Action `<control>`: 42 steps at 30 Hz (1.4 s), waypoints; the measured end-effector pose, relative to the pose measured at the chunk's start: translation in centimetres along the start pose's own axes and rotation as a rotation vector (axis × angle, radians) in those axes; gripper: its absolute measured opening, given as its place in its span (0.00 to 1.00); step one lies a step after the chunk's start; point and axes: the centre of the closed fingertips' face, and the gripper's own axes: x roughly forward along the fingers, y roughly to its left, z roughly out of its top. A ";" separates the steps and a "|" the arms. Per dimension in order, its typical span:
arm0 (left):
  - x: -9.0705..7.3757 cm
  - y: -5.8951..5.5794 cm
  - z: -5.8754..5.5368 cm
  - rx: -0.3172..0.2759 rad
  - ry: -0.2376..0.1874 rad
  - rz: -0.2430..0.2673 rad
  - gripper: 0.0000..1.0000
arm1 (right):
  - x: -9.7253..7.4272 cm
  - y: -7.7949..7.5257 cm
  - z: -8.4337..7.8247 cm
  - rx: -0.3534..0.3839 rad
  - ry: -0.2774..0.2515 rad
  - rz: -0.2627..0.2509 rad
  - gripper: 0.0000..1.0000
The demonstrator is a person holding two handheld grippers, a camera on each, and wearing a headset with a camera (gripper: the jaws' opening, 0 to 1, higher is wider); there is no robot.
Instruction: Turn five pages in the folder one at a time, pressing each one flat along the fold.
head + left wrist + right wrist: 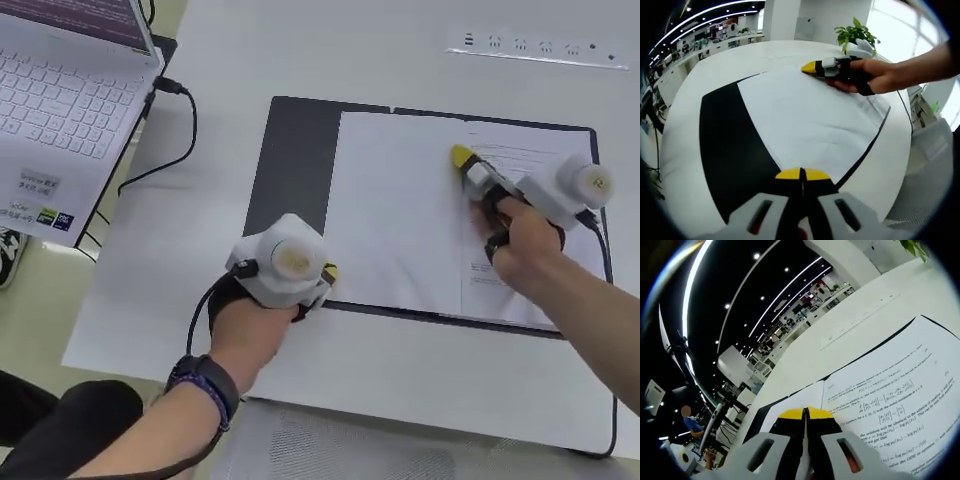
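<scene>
A black folder (pixel 290 160) lies open on the white bench, its turned blank page (pixel 395 215) lying over the left side and a printed page (pixel 530 160) on the right. My left gripper (pixel 328 272) is shut at the folder's near edge, its yellow tips (pixel 802 174) resting over the black cover (pixel 730 150) by the blank page (pixel 805 115). My right gripper (pixel 460 157) is shut with its yellow tips (pixel 805 413) down near the fold, between the blank page and the printed page (pixel 890 395). The right gripper (pixel 812 66) also appears in the left gripper view.
A white laptop (pixel 60 90) stands at the far left with a black cable (pixel 185 125) running from it. A power strip (pixel 535 47) is set in the bench beyond the folder. A potted plant (pixel 855 32) stands at the far edge.
</scene>
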 end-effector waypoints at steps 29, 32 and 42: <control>0.1 0.0 0.0 -0.038 -0.018 -0.020 0.00 | 4.4 -2.7 3.0 0.062 -0.037 -0.017 0.00; 0.1 -0.1 0.0 -0.038 -0.017 -0.023 0.00 | 4.4 -3.1 2.9 0.067 -0.041 -0.003 0.00; 0.0 0.0 0.0 -0.043 -0.022 -0.027 0.00 | 3.4 -2.7 1.8 0.063 -0.035 0.016 0.00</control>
